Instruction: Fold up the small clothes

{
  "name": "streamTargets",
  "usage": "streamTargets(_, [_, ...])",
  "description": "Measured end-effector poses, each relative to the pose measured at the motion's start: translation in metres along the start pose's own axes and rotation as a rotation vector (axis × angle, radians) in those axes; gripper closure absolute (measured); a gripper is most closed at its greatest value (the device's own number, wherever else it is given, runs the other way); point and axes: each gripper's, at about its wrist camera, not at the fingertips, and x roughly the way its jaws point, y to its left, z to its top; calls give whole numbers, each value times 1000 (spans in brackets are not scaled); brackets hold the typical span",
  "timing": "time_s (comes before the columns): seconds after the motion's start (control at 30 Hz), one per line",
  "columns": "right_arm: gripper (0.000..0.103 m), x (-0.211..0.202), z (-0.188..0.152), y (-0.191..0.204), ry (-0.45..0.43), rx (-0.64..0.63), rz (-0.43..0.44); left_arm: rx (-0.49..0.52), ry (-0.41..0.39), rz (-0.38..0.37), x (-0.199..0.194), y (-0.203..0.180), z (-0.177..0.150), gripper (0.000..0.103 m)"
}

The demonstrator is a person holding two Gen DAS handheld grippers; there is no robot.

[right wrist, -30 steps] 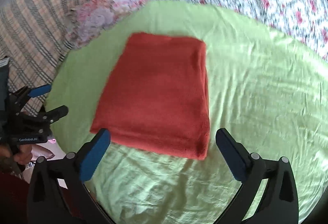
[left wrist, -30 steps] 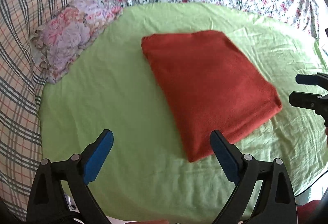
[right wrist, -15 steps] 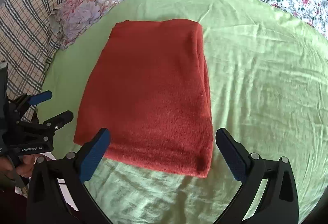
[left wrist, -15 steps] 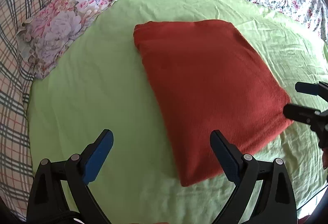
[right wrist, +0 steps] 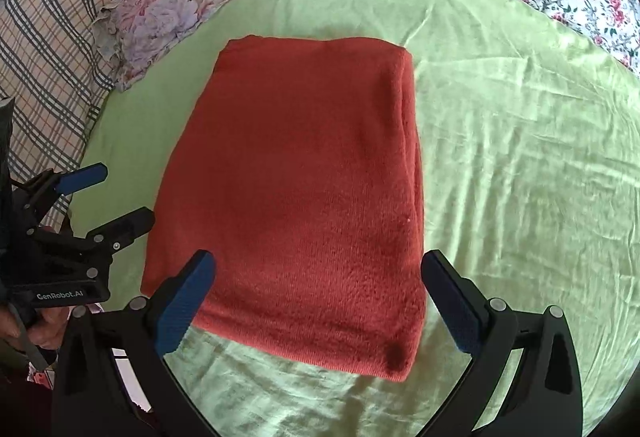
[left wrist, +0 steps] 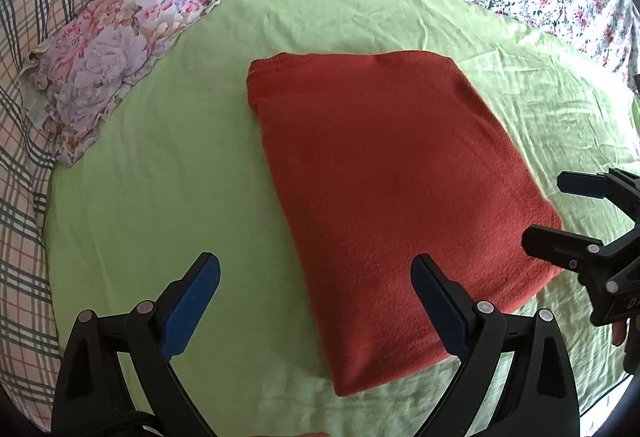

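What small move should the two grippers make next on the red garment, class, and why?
Probably lower both onto its near edge and pinch a corner each. The red garment lies flat as a folded rectangle on the green sheet, while the left gripper and right gripper hover open and empty just short of that edge.

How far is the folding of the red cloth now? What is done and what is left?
Done: the red cloth lies on the green sheet as a flat, stacked rectangle. In hand: nothing; the left gripper and right gripper are both open above its near edge. Left: perhaps one more fold; I cannot tell.
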Motion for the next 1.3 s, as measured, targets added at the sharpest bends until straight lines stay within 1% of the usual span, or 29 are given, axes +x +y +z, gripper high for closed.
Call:
streamTargets(0.47, [1,4,12,0,2,-16,15,-3,-5,-2,1,-7,7,6])
streamTargets(1.3, [1,4,18,-3,-1,-12,28,-10,-3,-7,3,-10,11,6])
